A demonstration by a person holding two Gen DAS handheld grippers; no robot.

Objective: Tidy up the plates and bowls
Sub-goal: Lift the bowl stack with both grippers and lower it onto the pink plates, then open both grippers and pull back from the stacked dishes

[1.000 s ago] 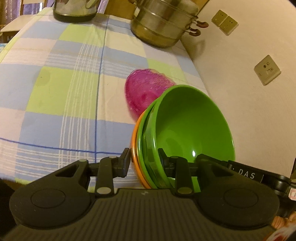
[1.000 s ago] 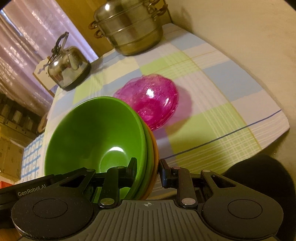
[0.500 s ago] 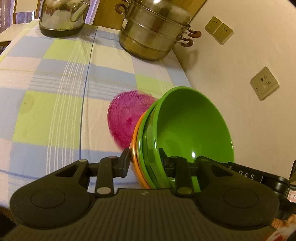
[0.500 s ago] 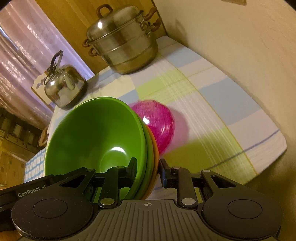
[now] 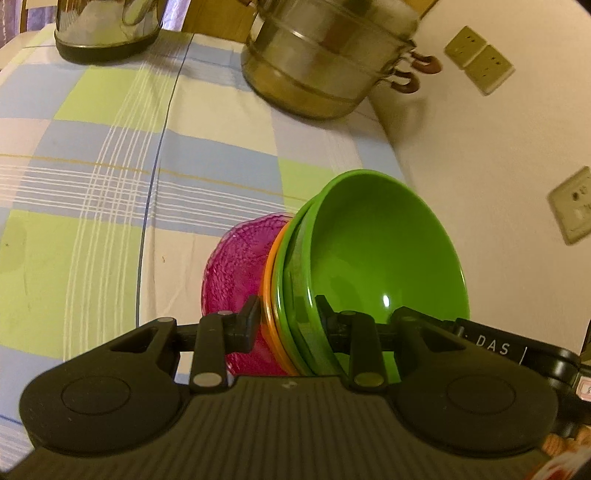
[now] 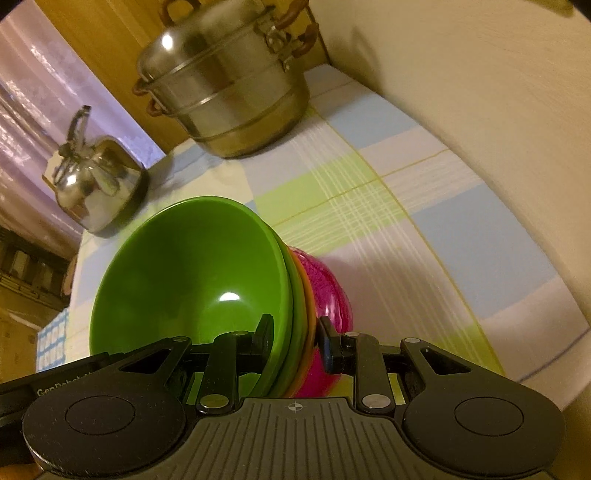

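A nested stack of bowls, green ones [image 5: 376, 251] inside an orange one [image 5: 269, 295], is held between both grippers. My left gripper [image 5: 286, 317] is shut on the stack's rim on one side. My right gripper [image 6: 295, 336] is shut on the rim of the same stack [image 6: 199, 280] on the other side. A pink glass bowl [image 5: 236, 273] sits on the checked tablecloth directly under the stack, partly hidden by it; it also shows in the right wrist view [image 6: 328, 291]. I cannot tell if the stack touches it.
A large steel steamer pot [image 5: 325, 62] [image 6: 229, 92] stands at the table's back by the wall. A steel kettle [image 6: 92, 181] [image 5: 107, 29] stands at the back left. The wall with sockets [image 5: 480, 59] runs along the right edge of the table [image 5: 92, 184].
Both grippers carried the bowl stack forward and down over the pink bowl, which now lies mostly hidden beneath the stack. The grips stayed shut.
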